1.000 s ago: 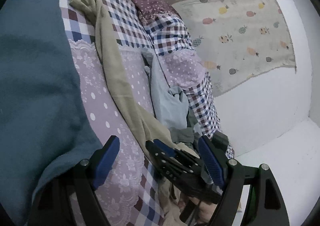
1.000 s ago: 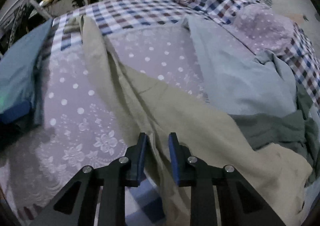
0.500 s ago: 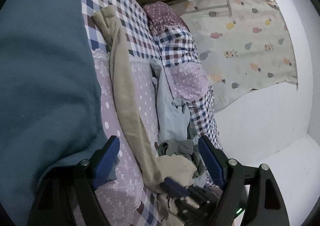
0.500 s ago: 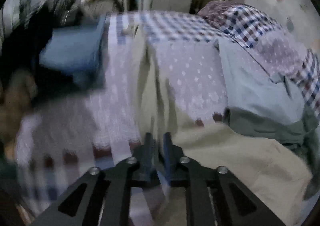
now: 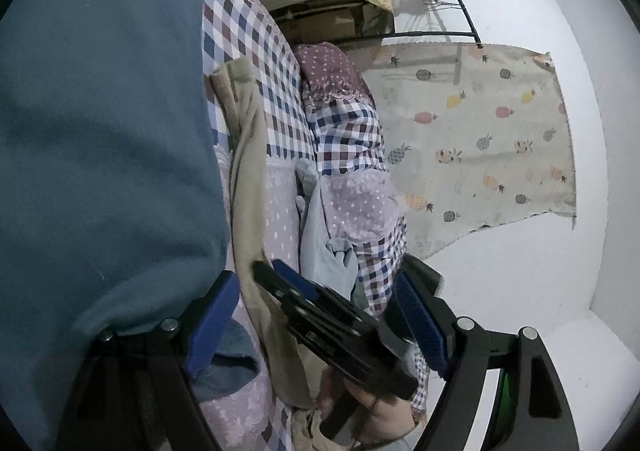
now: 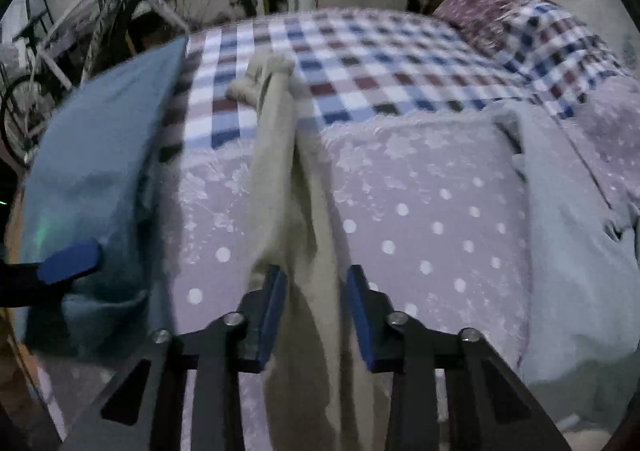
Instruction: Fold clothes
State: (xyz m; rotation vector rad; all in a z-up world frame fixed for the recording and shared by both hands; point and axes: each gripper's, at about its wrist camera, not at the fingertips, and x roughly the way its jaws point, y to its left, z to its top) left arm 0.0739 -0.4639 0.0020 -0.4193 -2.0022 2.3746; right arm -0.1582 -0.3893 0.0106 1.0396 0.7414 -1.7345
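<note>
A long beige garment (image 6: 280, 171) lies gathered in a narrow strip down the bed, its far end bunched on the checked sheet. The strip runs between the parted fingers of my right gripper (image 6: 316, 311), which is open. In the left wrist view the beige garment (image 5: 248, 171) and the right gripper (image 5: 276, 271) sit between the wide-open fingers of my left gripper (image 5: 316, 323). A hand (image 5: 380, 411) holds the right gripper. A folded teal garment (image 5: 100, 131) fills the left side. The left gripper's blue pad (image 6: 68, 261) rests against that teal garment (image 6: 100, 171).
A light blue garment (image 6: 568, 251) and a grey-green one lie crumpled on the bed's right side. Checked pillows (image 5: 344, 131) sit at the head. A pineapple-print cloth (image 5: 480, 151) hangs on the white wall. Bicycles (image 6: 120, 11) stand beyond the bed.
My right gripper shut on the beige garment, dragged it into a narrow strip, and its fingers have parted again. The left gripper stayed open while its view tilted toward the wall.
</note>
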